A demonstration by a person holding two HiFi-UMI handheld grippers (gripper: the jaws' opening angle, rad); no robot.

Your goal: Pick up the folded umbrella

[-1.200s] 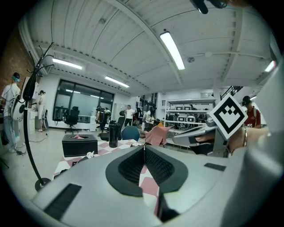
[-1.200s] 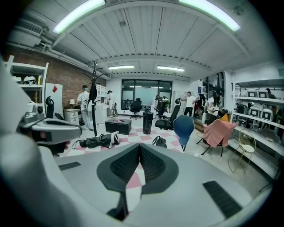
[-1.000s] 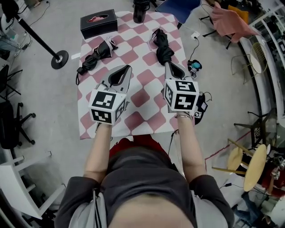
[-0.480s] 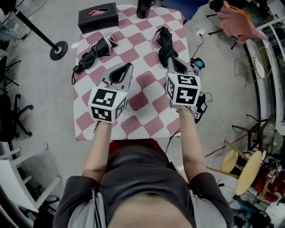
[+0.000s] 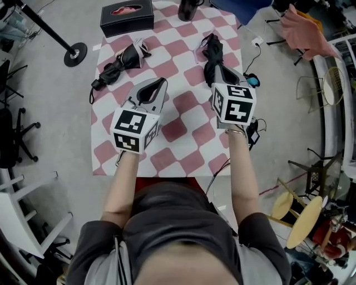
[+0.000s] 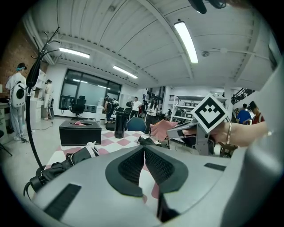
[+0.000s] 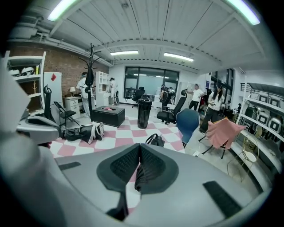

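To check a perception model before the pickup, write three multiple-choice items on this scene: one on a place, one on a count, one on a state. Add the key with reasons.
1. Where does the black tissue box stand?
A. at the checkered table's far left corner
B. at its near right corner
C. on the floor

2. How many folded umbrellas lie on the table?
A. one
B. two
C. four

3. How do the jaws of the left gripper stand?
A. wide apart
B. closed on an umbrella
C. together, nothing between

Key: 1 A, the head view shows it at that corner; 2 B, one lies at left, one at right; 3 C, its own view shows the jaw tips meeting, empty.
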